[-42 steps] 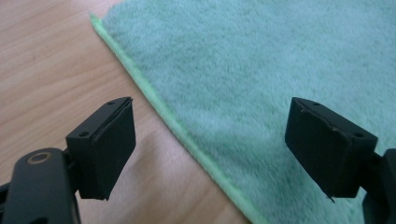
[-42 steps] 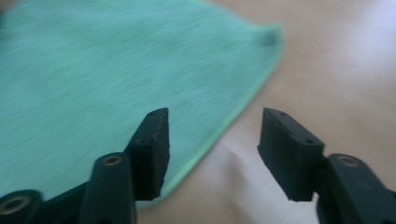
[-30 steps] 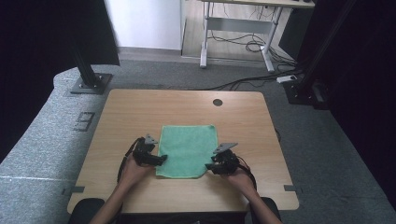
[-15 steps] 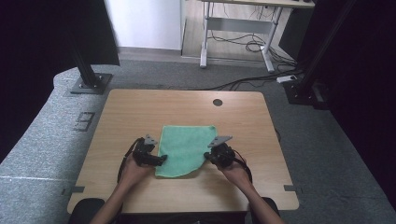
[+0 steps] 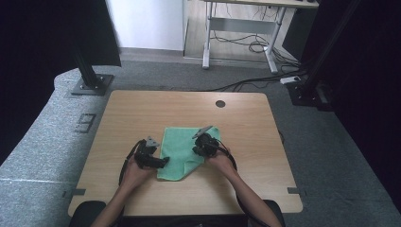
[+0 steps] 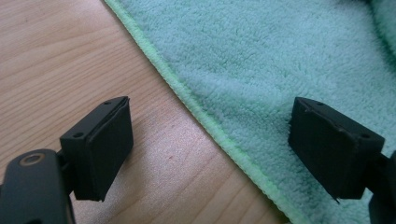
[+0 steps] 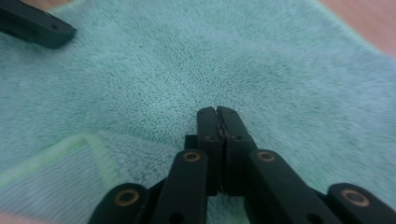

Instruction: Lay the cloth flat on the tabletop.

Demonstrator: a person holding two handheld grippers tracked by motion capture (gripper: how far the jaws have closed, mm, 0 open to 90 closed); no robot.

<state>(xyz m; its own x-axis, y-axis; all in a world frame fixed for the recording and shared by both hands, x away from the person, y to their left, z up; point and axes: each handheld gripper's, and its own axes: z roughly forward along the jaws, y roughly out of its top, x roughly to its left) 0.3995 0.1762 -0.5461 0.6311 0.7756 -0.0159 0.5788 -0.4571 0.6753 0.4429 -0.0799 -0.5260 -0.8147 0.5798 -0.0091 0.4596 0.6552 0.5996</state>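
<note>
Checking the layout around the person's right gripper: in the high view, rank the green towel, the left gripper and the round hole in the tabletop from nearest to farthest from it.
1. Green towel: directly under the right gripper, its near right corner lifted and folded inward.
2. Left gripper: across the towel, at its left edge.
3. Round hole: near the table's far edge.

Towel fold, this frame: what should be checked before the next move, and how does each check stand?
1. Right gripper shut on towel: ok, jaws closed, near right corner folded inward.
2. Left gripper open: ok, jaws wide.
3. Left gripper straddles the towel's left hem: ok, not gripping.
4. Towel's far edge flat on table: ok.
5. Fold line straight: cannot tell.
</note>
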